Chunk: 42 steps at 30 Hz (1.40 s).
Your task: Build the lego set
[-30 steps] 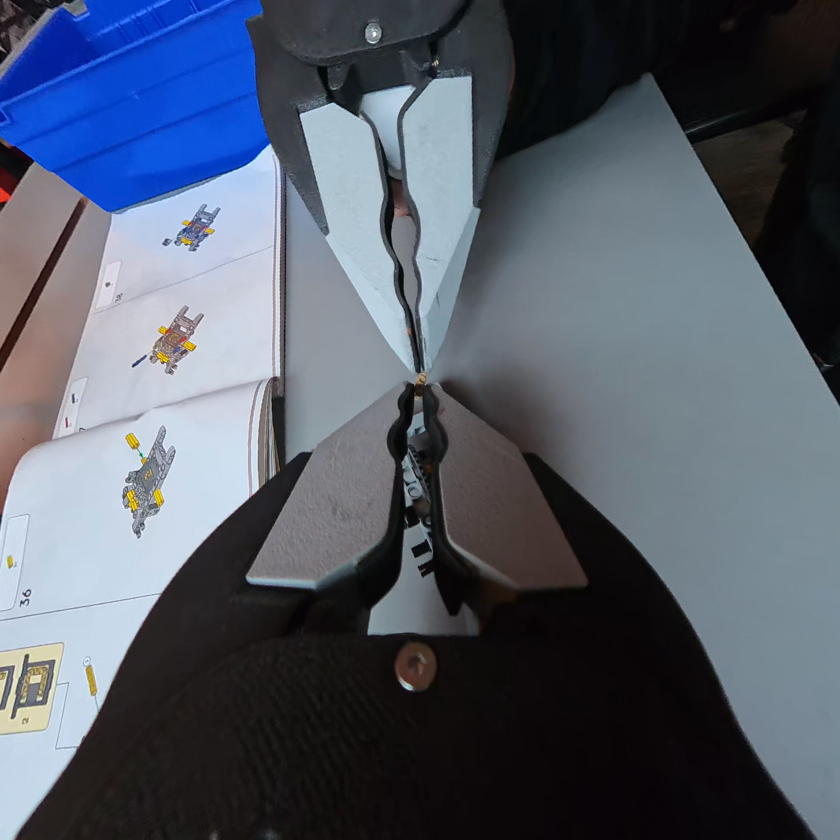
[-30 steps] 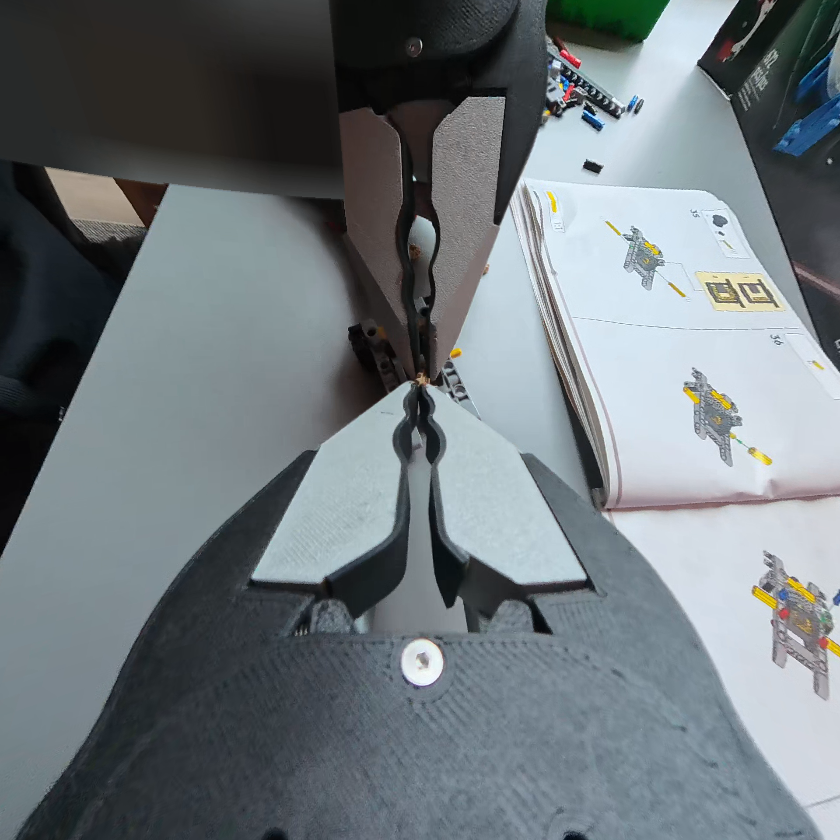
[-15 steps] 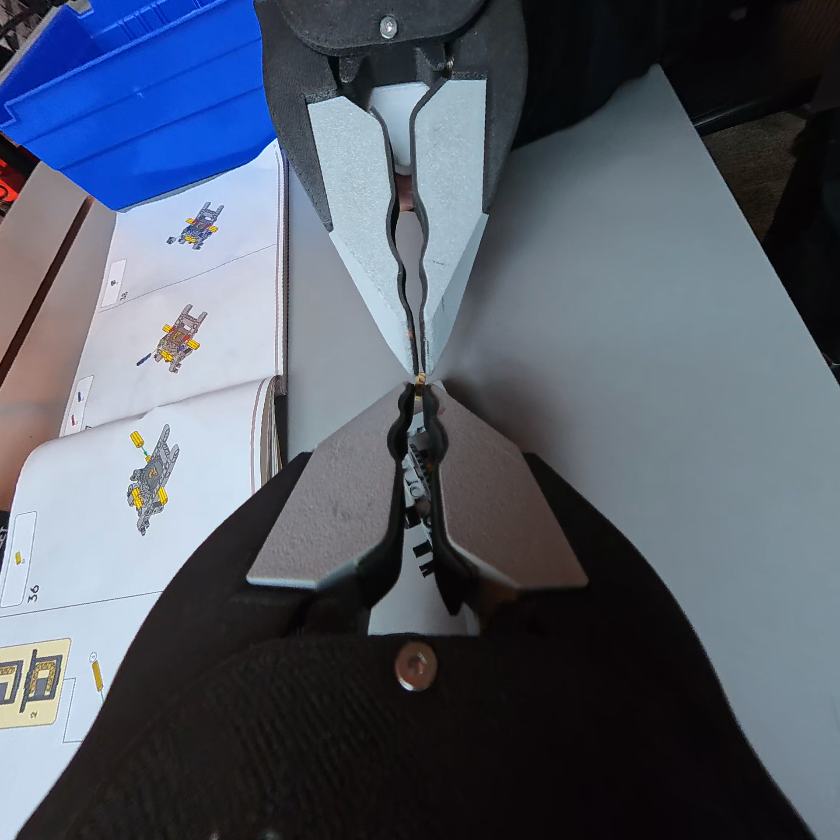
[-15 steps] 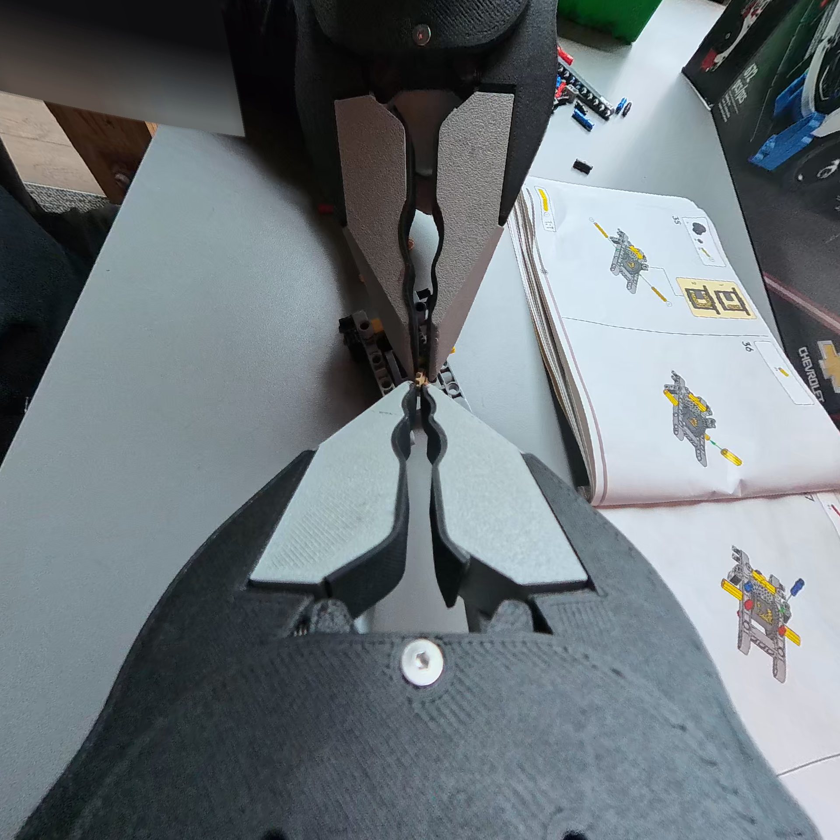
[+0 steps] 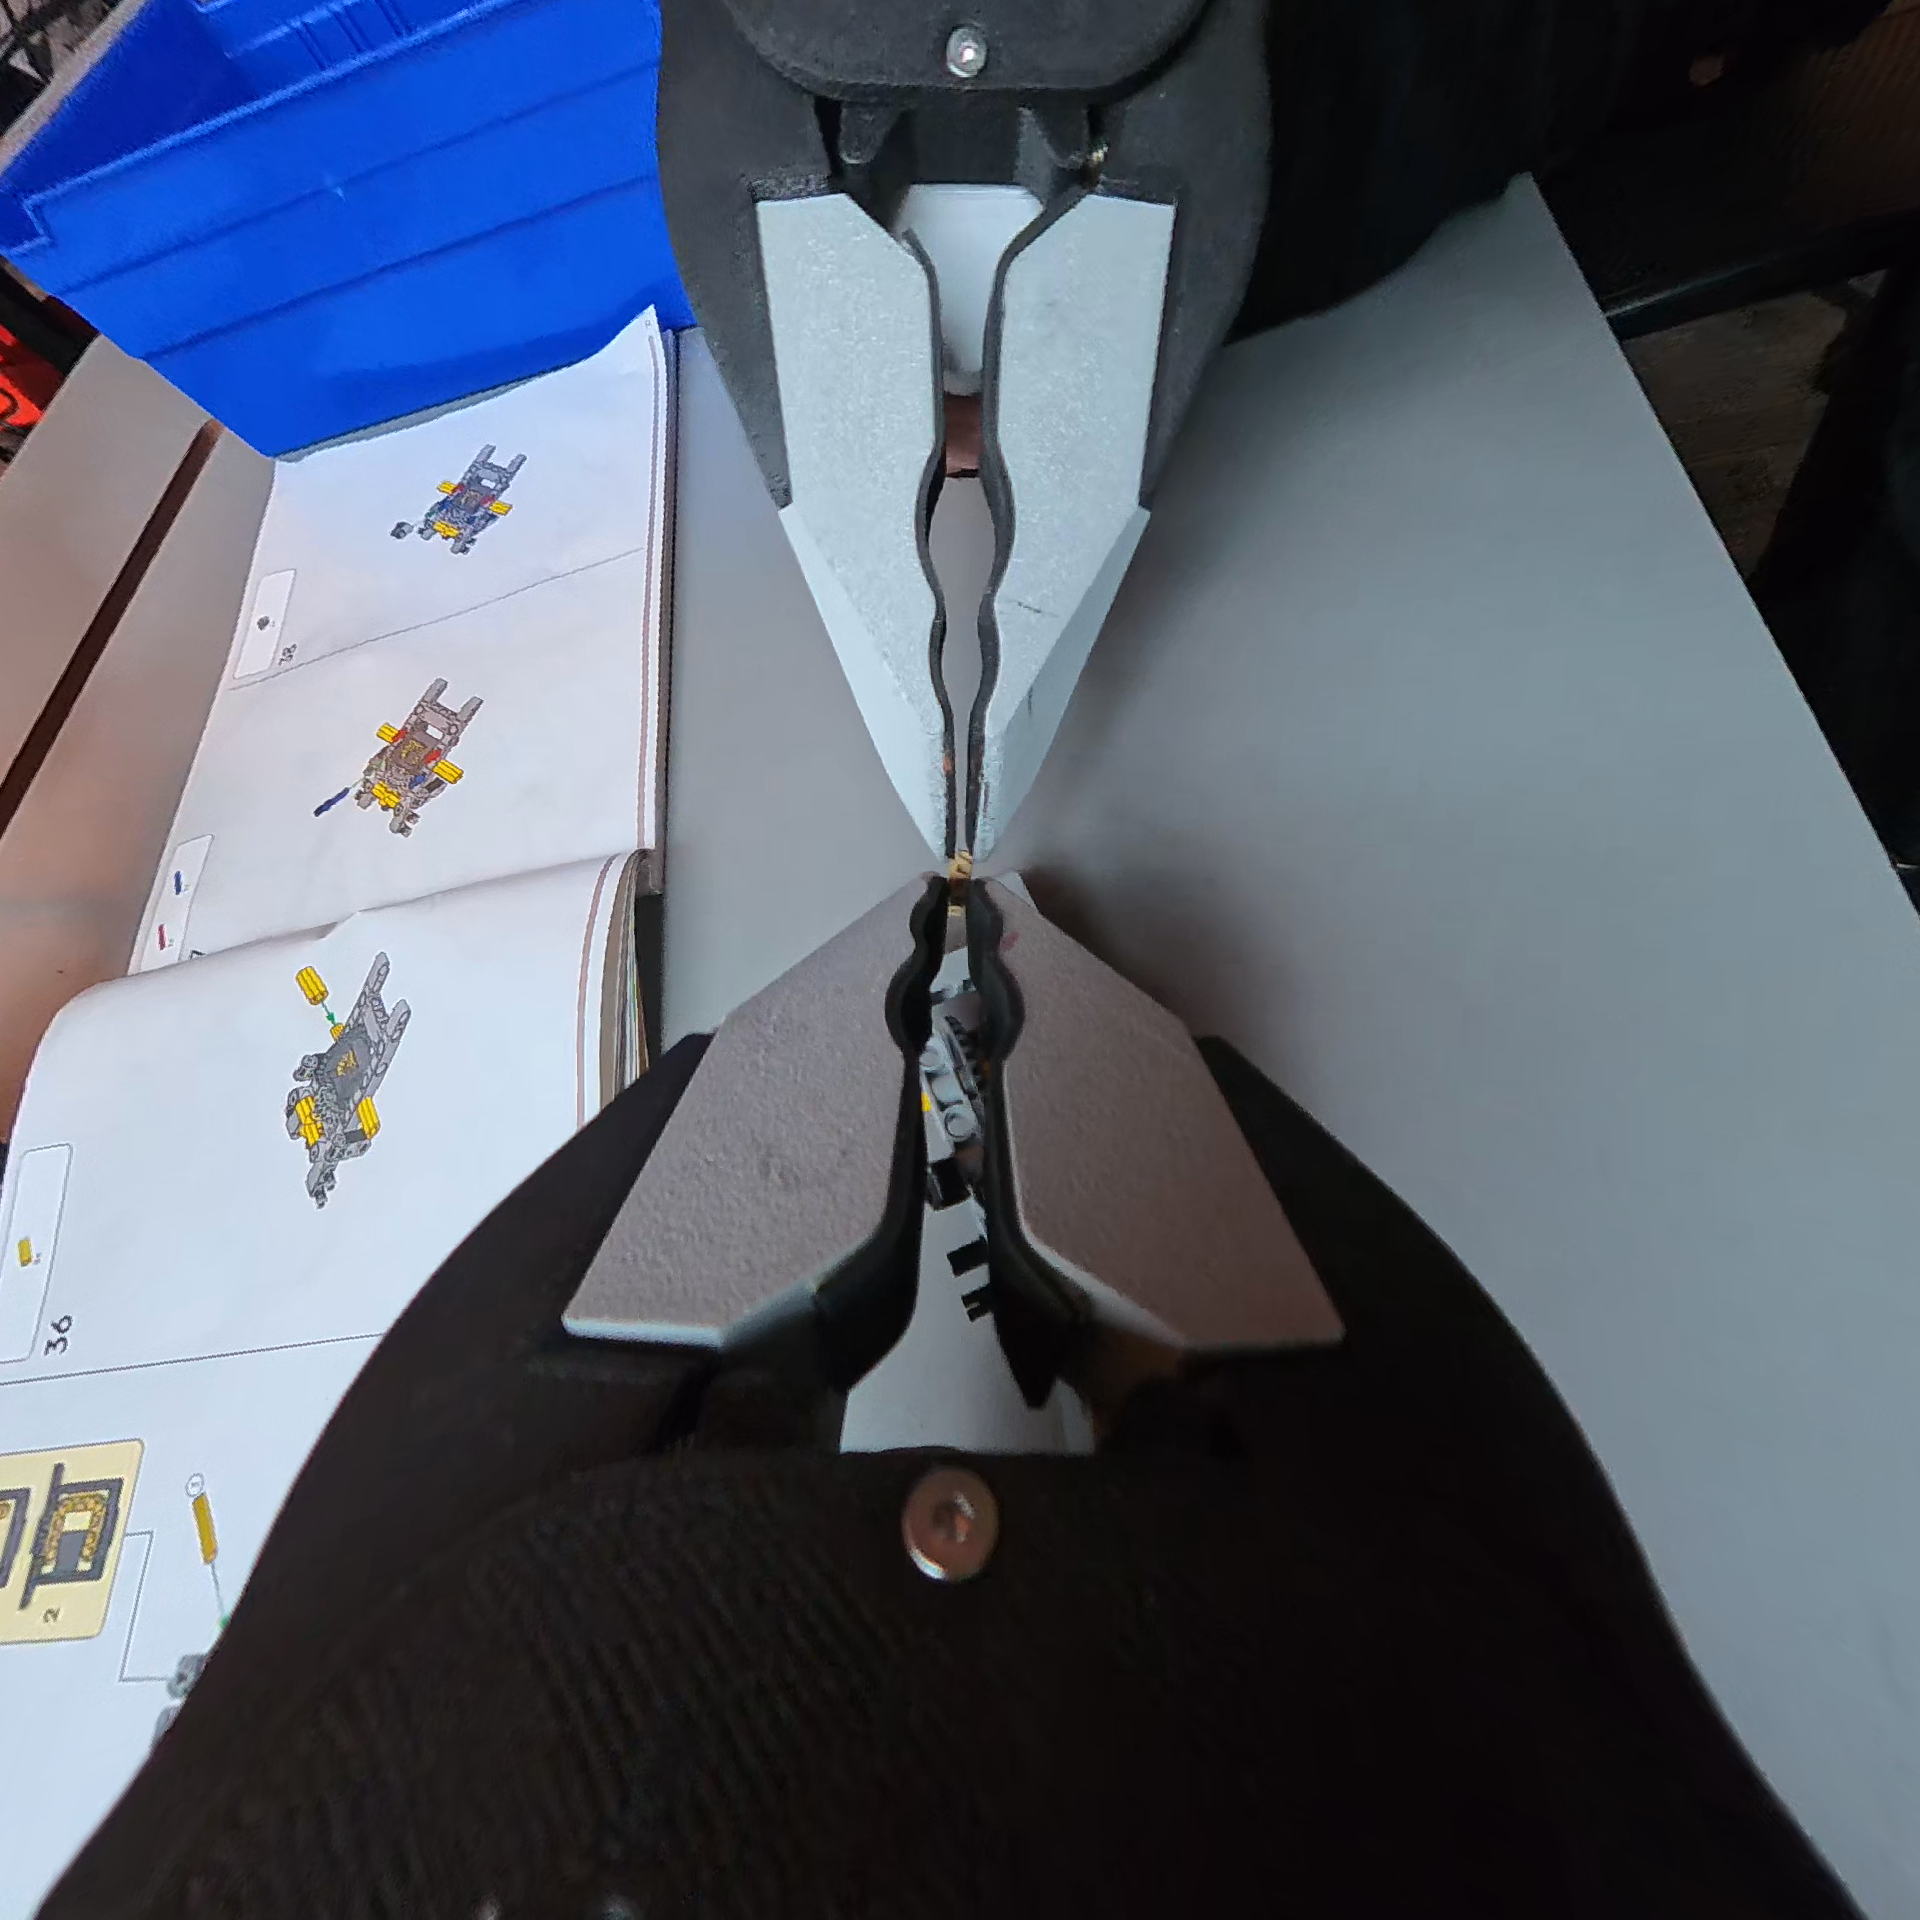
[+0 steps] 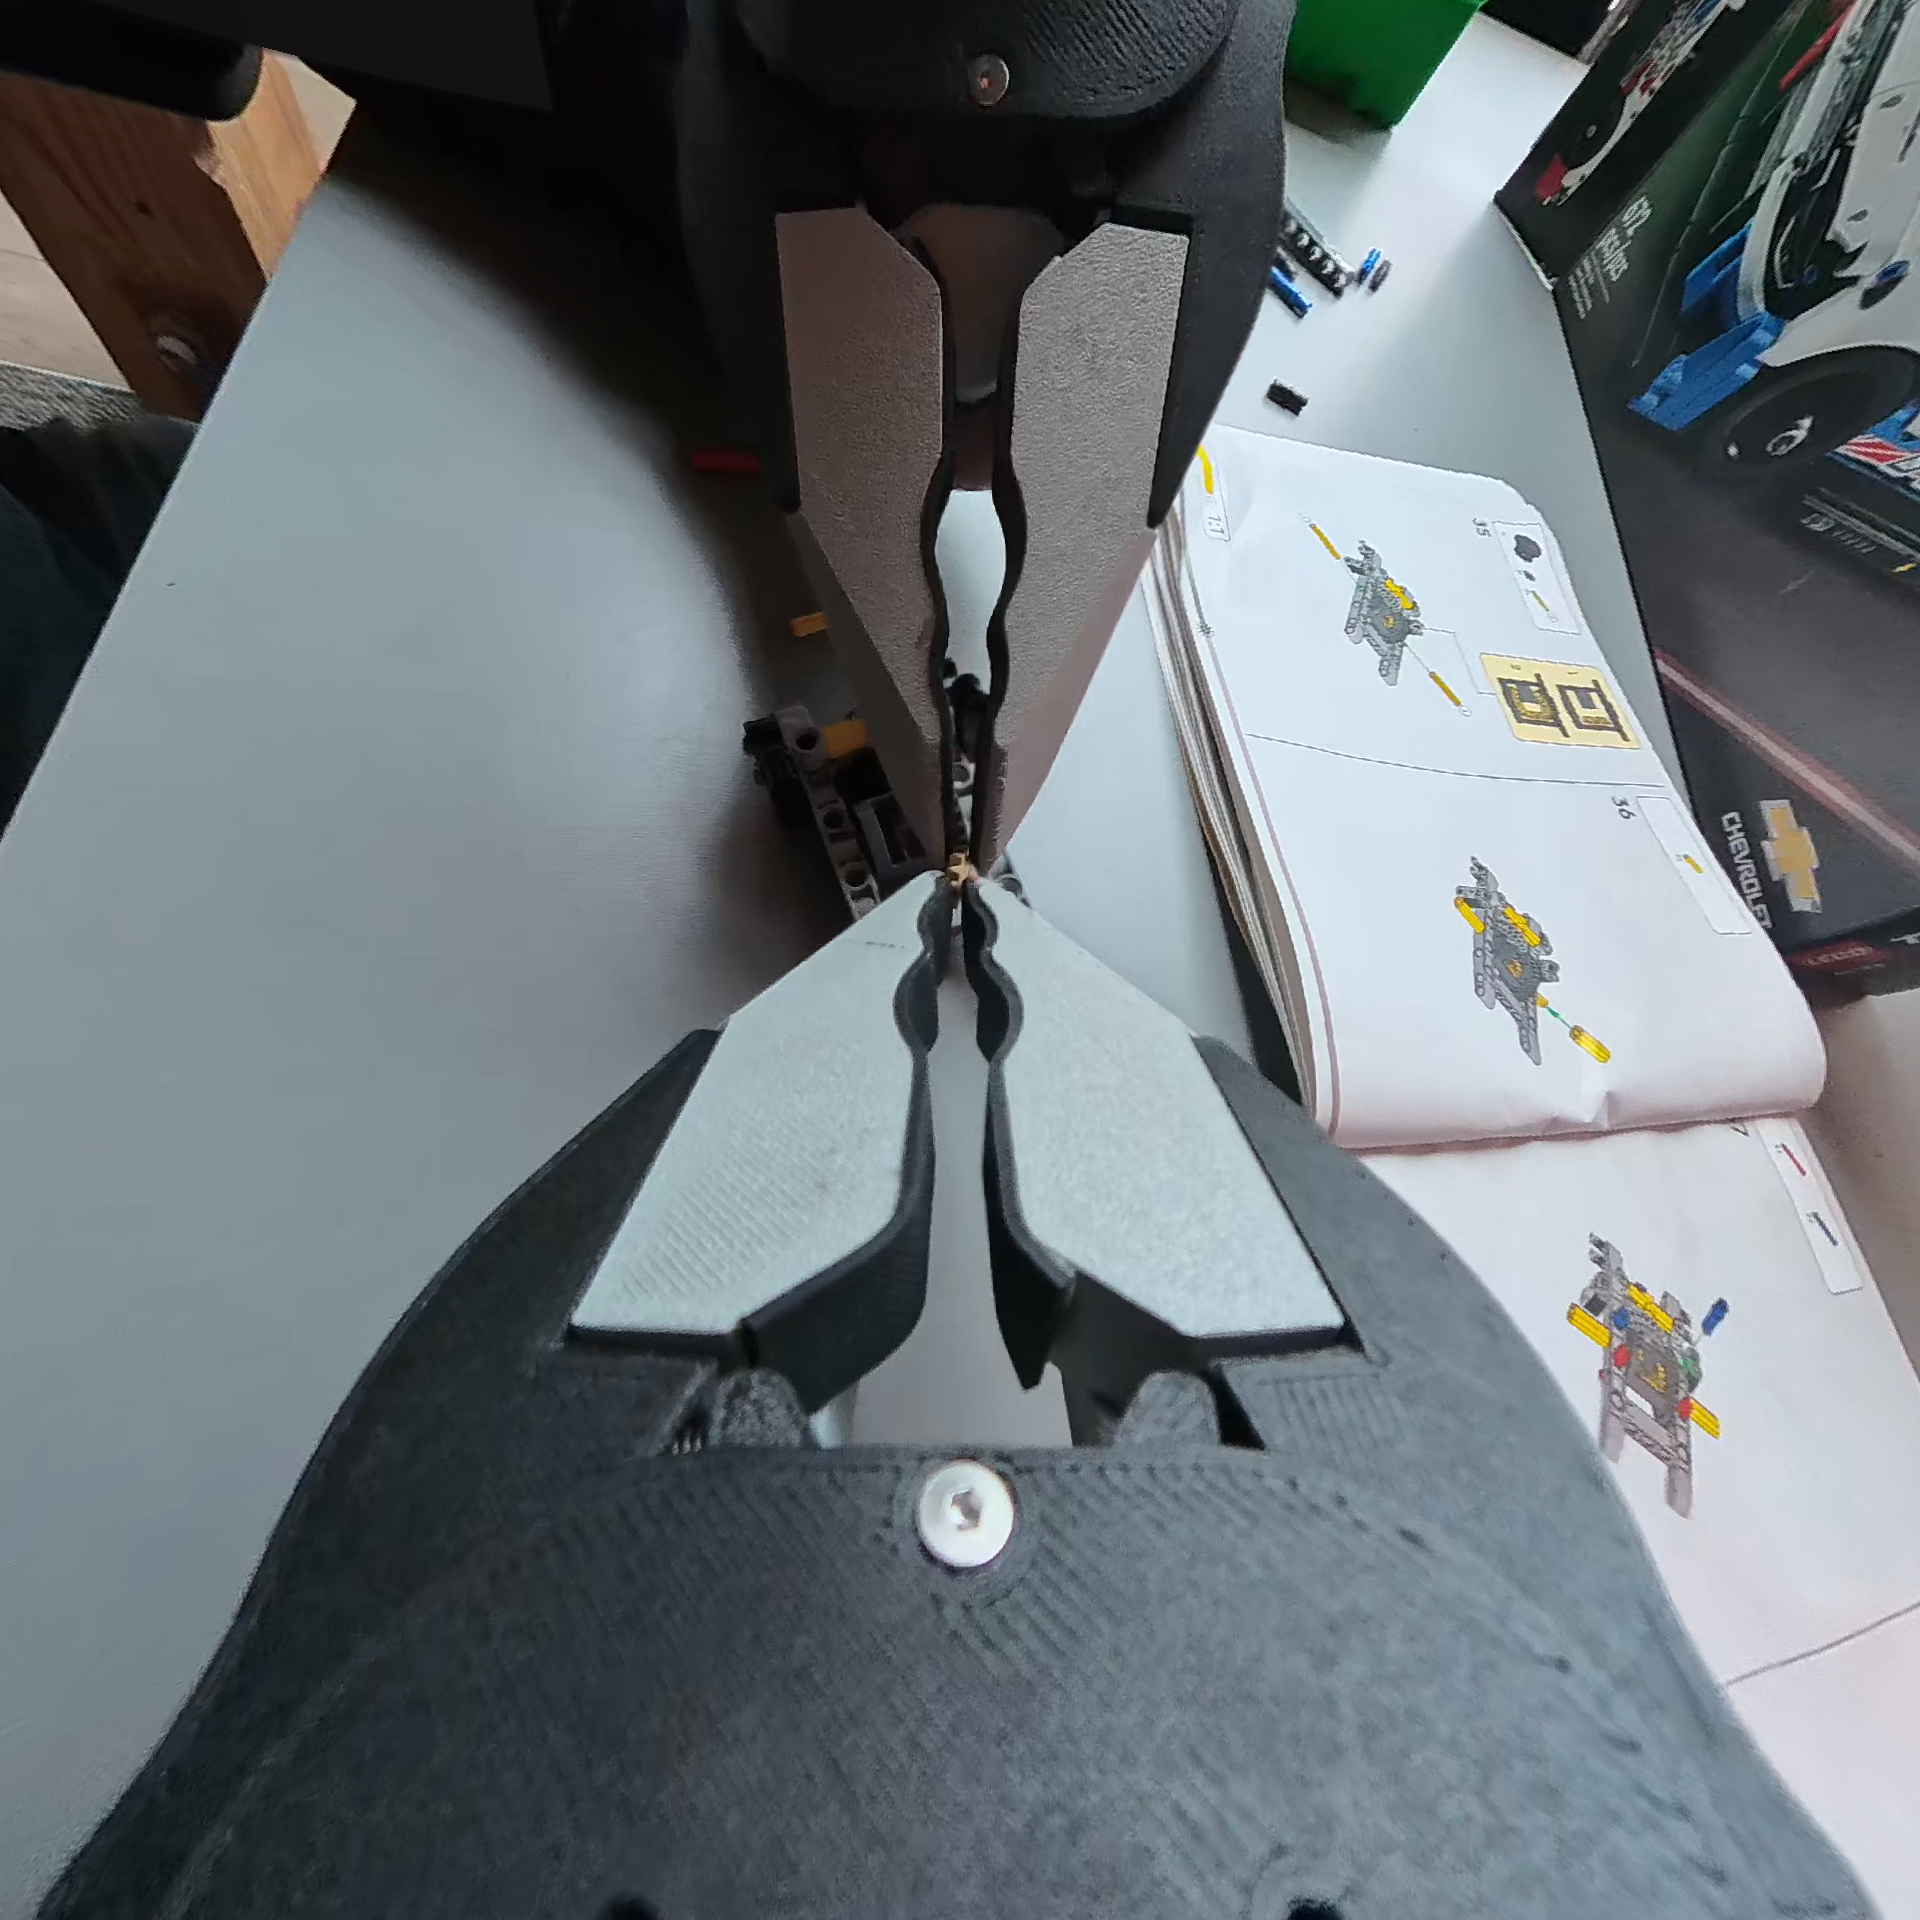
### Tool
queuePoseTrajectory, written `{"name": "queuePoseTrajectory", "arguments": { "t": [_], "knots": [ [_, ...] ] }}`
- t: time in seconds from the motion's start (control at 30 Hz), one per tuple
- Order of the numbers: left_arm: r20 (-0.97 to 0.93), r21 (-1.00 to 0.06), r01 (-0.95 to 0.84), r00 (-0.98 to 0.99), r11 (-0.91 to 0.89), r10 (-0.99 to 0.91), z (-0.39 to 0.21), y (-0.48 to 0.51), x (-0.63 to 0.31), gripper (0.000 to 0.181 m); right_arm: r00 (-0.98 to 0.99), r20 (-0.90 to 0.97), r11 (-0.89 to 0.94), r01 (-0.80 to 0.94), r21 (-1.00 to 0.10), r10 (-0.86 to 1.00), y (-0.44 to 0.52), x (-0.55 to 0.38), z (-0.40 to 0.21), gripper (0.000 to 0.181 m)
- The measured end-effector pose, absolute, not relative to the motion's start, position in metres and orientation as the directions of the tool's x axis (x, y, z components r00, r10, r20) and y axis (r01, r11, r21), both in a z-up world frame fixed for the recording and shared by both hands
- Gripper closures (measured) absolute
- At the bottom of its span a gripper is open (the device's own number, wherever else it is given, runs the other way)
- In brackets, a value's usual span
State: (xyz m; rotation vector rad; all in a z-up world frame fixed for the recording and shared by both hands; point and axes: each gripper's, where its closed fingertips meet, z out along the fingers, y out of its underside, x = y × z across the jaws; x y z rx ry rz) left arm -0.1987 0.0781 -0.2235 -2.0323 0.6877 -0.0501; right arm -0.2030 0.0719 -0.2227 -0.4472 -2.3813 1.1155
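My two grippers meet tip to tip above the grey table [image 5: 1403, 779]. My left gripper [image 5: 956, 902] is shut on a tiny tan lego pin [image 5: 962, 865]. My right gripper [image 6: 956, 902] is shut on the other end of the same pin [image 6: 958, 865]. Each gripper shows head-on in the other's view: the right one [image 5: 961, 831] and the left one [image 6: 961, 836]. A grey and black lego assembly [image 6: 831, 800] with yellow parts lies on the table under the tips. It is partly hidden, and shows through the left finger gap [image 5: 951, 1086].
An open instruction booklet [image 5: 416, 727] [image 6: 1455, 790] lies beside the grippers. A blue bin [image 5: 312, 208] stands behind it. A lego box [image 6: 1766, 416], a green bin [image 6: 1361, 52] and loose pieces [image 6: 1320, 265] sit at the far right. Small red [image 6: 724, 460], yellow [image 6: 808, 623] and black [image 6: 1286, 396] pieces lie near the assembly. Less than 4 cm separates the two grippers' tips.
The grippers stay tip to tip on the pin. Both have swung slightly, so each now faces the other more squarely and looks larger in the other's view.
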Motion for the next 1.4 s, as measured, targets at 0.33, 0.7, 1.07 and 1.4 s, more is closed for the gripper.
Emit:
{"name": "queuePoseTrajectory", "arguments": {
  "t": [0.33, 0.7, 1.07, 1.4],
  "knots": [
    [-0.191, -0.823, -0.398, 0.866, -0.405, -0.462, -0.224, 0.081, -0.203, 0.181, -0.790, 0.391, 0.677, 0.042, -0.735, 0.473, 0.075, -0.208, -0.223, 0.181],
    [-0.175, -0.827, -0.383, 0.872, -0.412, -0.458, -0.226, 0.082, -0.204, 0.181, -0.785, 0.394, 0.680, 0.046, -0.732, 0.478, 0.075, -0.209, -0.223, 0.181],
    [-0.165, -0.827, -0.381, 0.868, -0.413, -0.469, -0.227, 0.081, -0.202, 0.175, -0.786, 0.392, 0.679, 0.047, -0.733, 0.478, 0.076, -0.209, -0.223, 0.181],
    [-0.124, -0.836, -0.347, 0.874, -0.426, -0.470, -0.217, 0.073, -0.214, 0.181, -0.801, 0.357, 0.677, 0.079, -0.732, 0.480, 0.077, -0.210, -0.232, 0.181]
  ]
}}
